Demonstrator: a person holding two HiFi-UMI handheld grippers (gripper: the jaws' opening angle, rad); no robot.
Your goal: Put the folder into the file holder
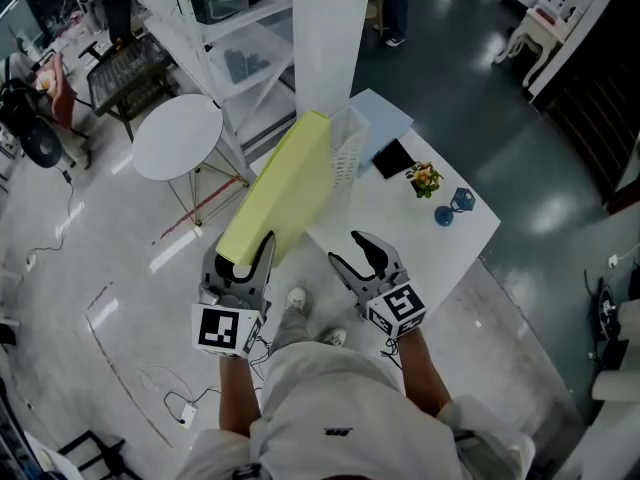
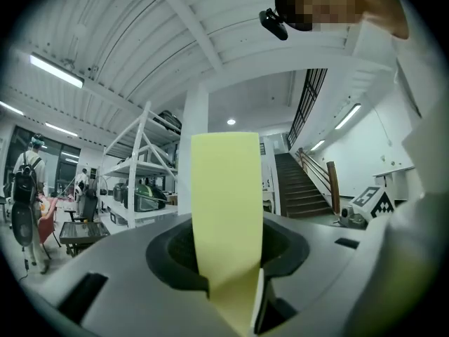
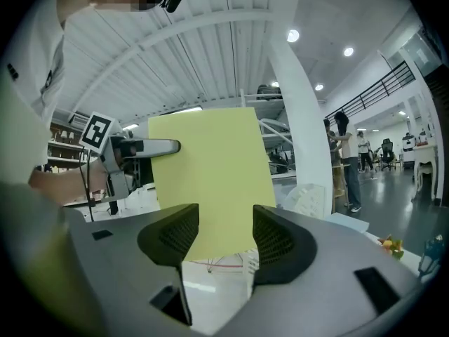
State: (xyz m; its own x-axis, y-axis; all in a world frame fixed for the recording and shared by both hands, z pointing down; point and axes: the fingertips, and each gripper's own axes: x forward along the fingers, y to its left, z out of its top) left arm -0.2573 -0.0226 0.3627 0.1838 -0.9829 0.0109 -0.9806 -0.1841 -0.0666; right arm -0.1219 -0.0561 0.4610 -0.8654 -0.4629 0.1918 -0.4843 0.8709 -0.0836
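A long yellow folder point(image 1: 285, 193) slants from my left gripper point(image 1: 243, 258) up toward the white mesh file holder point(image 1: 348, 143) at the far left corner of the white table point(image 1: 400, 233). Its far end lies against the holder's left side. The left gripper is shut on the folder's near end; in the left gripper view the folder point(image 2: 226, 209) rises from between the jaws point(image 2: 228, 286). My right gripper point(image 1: 352, 250) hovers over the table's near edge, open with nothing between its fingers. In the right gripper view the folder point(image 3: 210, 174) hangs beyond the right gripper point(image 3: 224, 237), with the file holder point(image 3: 309, 199) to the right.
On the table lie a pale blue folder point(image 1: 385, 118), a black flat item point(image 1: 392, 158), a small flower pot point(image 1: 425, 178) and a blue ornament point(image 1: 455, 206). A white pillar point(image 1: 335, 28) rises behind the holder. A round white side table point(image 1: 178, 136) and shelving point(image 1: 230, 28) stand to the left.
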